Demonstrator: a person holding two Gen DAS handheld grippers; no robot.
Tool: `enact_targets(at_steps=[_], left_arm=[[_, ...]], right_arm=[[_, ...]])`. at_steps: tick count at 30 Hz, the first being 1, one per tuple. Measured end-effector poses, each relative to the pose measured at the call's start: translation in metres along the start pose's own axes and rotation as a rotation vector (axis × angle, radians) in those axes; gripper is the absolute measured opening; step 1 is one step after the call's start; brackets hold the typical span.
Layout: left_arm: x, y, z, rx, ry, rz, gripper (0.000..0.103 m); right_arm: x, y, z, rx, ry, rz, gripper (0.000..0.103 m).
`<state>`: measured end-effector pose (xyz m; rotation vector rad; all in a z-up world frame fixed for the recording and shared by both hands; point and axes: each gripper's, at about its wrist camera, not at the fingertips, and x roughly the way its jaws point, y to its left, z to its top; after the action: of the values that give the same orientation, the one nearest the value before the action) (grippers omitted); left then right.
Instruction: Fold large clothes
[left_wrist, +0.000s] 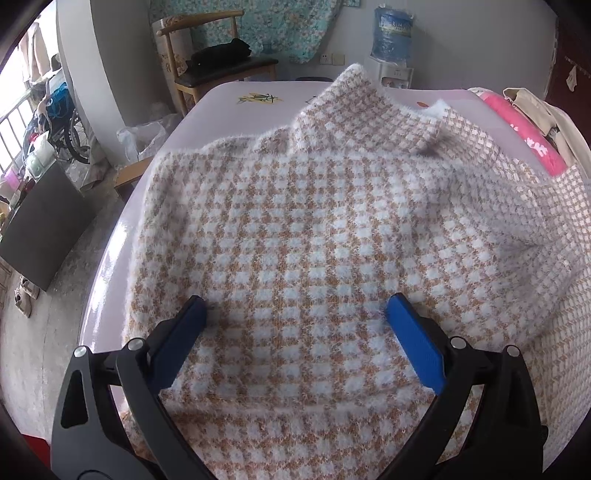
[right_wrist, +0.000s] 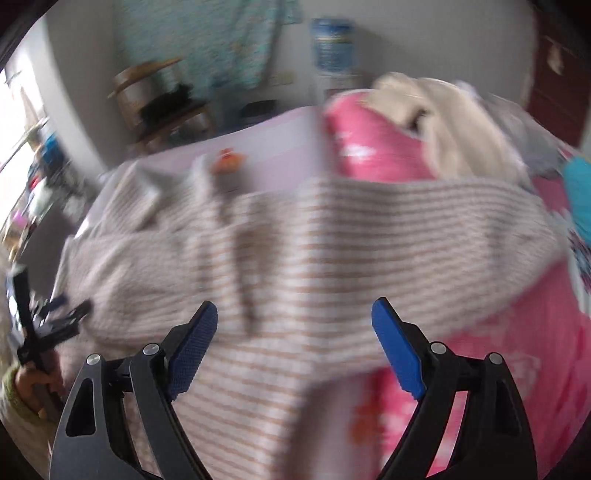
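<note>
A fuzzy tan-and-white checked sweater (left_wrist: 314, 221) lies spread on the pale lilac table (left_wrist: 229, 99), collar at the far side. My left gripper (left_wrist: 295, 306) is open just above its near hem, blue pads wide apart, holding nothing. In the right wrist view, which is motion-blurred, the sweater (right_wrist: 295, 240) stretches across the table with one sleeve (right_wrist: 461, 206) over pink bedding. My right gripper (right_wrist: 295, 314) is open above the sweater's lower right part and empty. The left gripper (right_wrist: 44, 325) shows at the far left edge of that view.
A pink quilt (left_wrist: 524, 129) with a beige garment (left_wrist: 535, 107) on top lies at the table's right side. A wooden chair (left_wrist: 210, 66) and a water dispenser (left_wrist: 391, 40) stand behind the table. The table's left edge (left_wrist: 110, 258) drops to the floor.
</note>
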<state>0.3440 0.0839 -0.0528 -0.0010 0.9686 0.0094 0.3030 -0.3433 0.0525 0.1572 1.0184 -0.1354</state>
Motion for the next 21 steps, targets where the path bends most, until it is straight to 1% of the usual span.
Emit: enact_targets(at_steps=[3,5,7,10,12,15,18,21], left_arm=[[-0.002,0.001,-0.003,-0.004,0.009,-0.006,0.095],[-0.001,0.002,-0.002,-0.005,0.021,-0.011,0.095],[-0.001,0.002,-0.002,-0.004,0.025,-0.010,0.095],[-0.001,0.001,-0.001,-0.003,0.024,-0.011,0.095],[-0.001,0.002,0.000,0.000,0.027,-0.013,0.095],[-0.001,0.003,0.001,0.003,0.031,-0.015,0.095],[-0.001,0.004,0.002,0.006,0.039,-0.017,0.095],[0.001,0.003,0.005,0.007,0.042,-0.018,0.095]], right_arm=[[-0.007,-0.073,0.010,0.143,-0.015,-0.078,0.083],[-0.007,-0.120,0.016,0.252,-0.018,-0.101,0.083],[-0.003,-0.165,0.017,0.377,-0.018,-0.100,0.083],[0.008,-0.215,0.018,0.546,-0.017,-0.055,0.082],[0.020,-0.238,0.018,0.627,-0.009,-0.035,0.078],[0.037,-0.259,0.020,0.706,-0.014,-0.019,0.070],[0.050,-0.269,0.023,0.760,-0.016,-0.005,0.061],[0.066,-0.272,0.027,0.787,-0.018,-0.022,0.051]])
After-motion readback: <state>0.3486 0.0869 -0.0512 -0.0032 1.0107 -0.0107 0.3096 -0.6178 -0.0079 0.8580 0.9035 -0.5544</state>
